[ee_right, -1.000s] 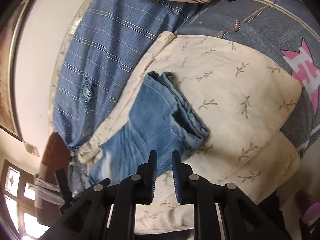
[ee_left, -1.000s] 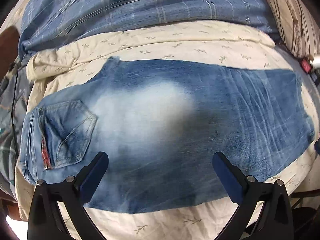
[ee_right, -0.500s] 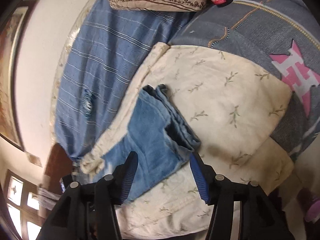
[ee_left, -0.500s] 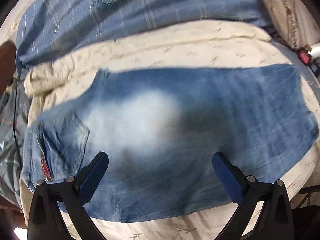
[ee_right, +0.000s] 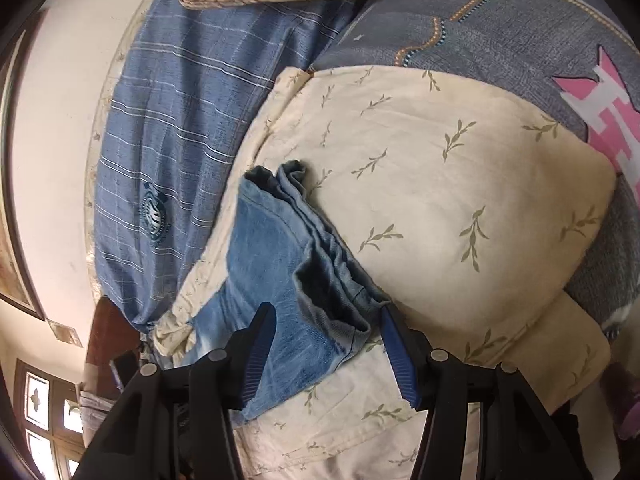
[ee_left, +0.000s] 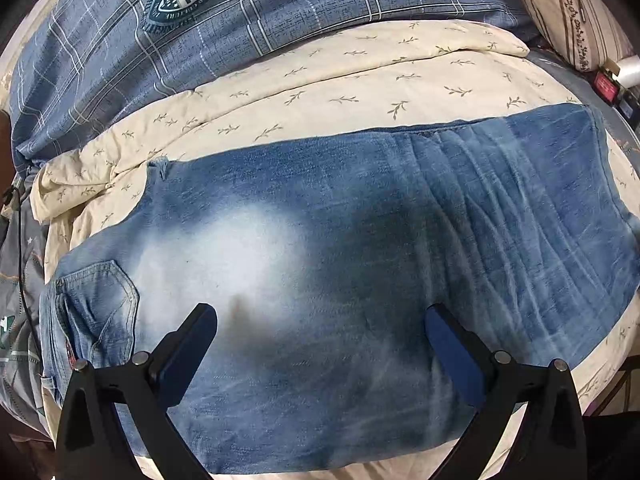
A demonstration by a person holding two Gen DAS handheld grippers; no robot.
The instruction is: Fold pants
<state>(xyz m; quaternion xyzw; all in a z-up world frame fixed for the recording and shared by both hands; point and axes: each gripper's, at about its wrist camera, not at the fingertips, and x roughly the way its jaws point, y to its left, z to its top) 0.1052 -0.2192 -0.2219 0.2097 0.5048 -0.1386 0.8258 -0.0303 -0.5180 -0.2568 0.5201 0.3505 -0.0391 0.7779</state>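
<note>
Faded blue jeans (ee_left: 340,240) lie folded lengthwise on a cream leaf-print sheet (ee_left: 360,80), the back pocket (ee_left: 96,312) at the left and the leg ends at the right. My left gripper (ee_left: 320,316) hovers open and wide over the near thigh part, with nothing between its fingers. In the right wrist view the stacked hems of the jeans (ee_right: 272,248) point toward me. My right gripper (ee_right: 327,314) is open, its blue pads standing on either side of the near hem corner without pressing on it.
A blue checked blanket (ee_left: 280,12) lies beyond the sheet, with a striped pillow (ee_left: 572,12) at the far right. A grey quilt with a pink patch (ee_right: 520,28) borders the sheet. A small red item (ee_left: 606,86) sits by the pillow.
My right gripper's jaws went from nearly shut to wide apart, and it came down closer to the hem corner. My left gripper drifted right along the jeans.
</note>
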